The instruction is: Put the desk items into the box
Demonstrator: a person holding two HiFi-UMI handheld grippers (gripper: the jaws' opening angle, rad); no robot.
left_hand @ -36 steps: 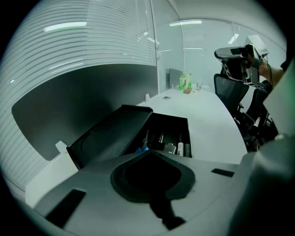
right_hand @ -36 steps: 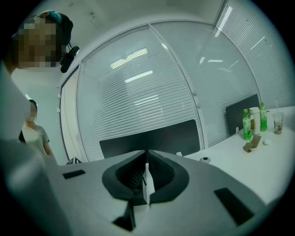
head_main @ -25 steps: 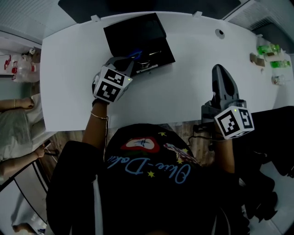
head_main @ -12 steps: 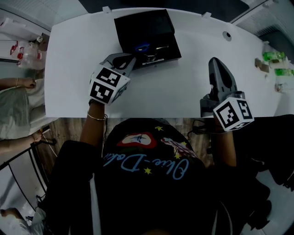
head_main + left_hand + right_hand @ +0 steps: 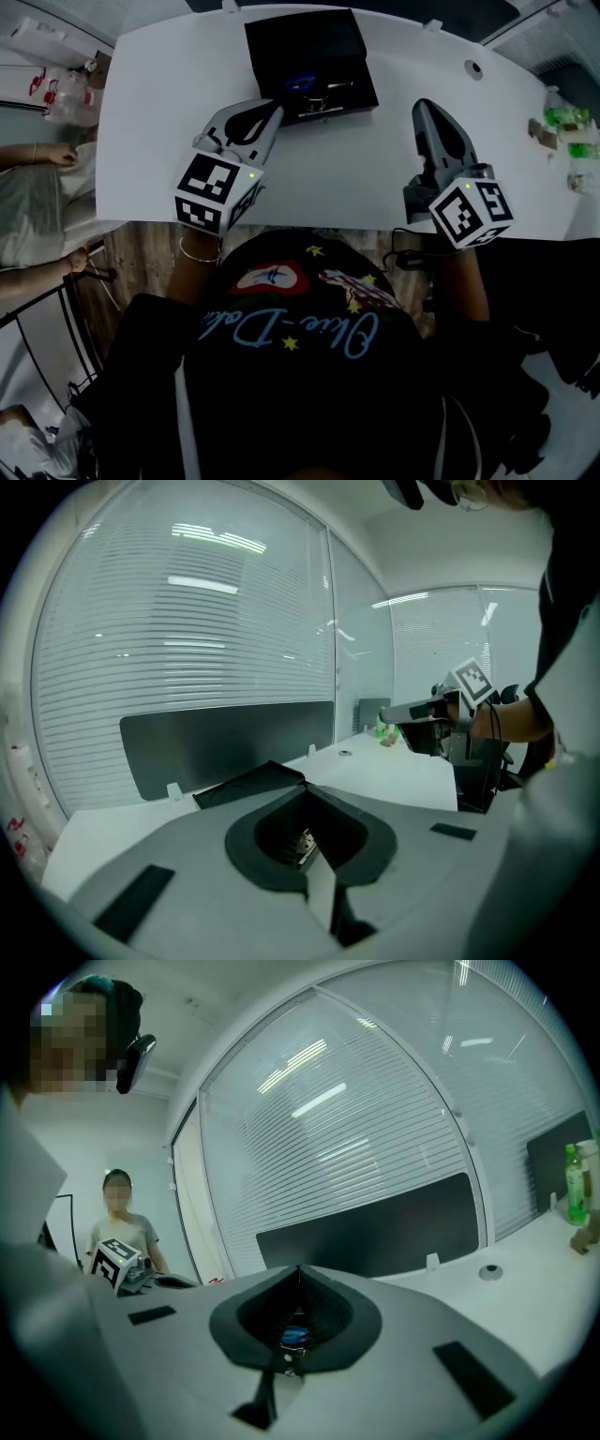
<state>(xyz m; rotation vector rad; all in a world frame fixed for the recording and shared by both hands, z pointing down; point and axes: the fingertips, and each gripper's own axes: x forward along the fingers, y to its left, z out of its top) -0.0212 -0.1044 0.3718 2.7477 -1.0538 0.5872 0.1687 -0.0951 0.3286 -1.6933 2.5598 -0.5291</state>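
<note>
White desk (image 5: 150, 141), viewed from above. 1 black box (image 5: 309, 37) stands at the far middle, open on top and set slightly askew to the near edge, with its near-left corner closest to the person. Contents lie in its near part: 1 blue item (image 5: 300, 84) and some metal pieces (image 5: 330, 89) lying roughly left to right. They are too small to identify.

Surroundings: a dark screen (image 5: 225, 742) runs along the far edge, with a glass wall and blinds (image 5: 187, 621) behind it. A round cable hole (image 5: 473, 67) is at far right and green bottles (image 5: 562, 119) stand at the right end. 1 person (image 5: 28, 197) sits off the left end. Another person (image 5: 120, 1232) stands beyond the desk.

Left gripper (image 5: 270, 114): jaws pressed together, nothing between them, tip at the box's near-left corner and angled toward the far right. Contact with the box cannot be determined.

Right gripper (image 5: 427, 111): jaws meet at the tip, nothing pinched. It points to the far side over bare desk, well right of the box.
</note>
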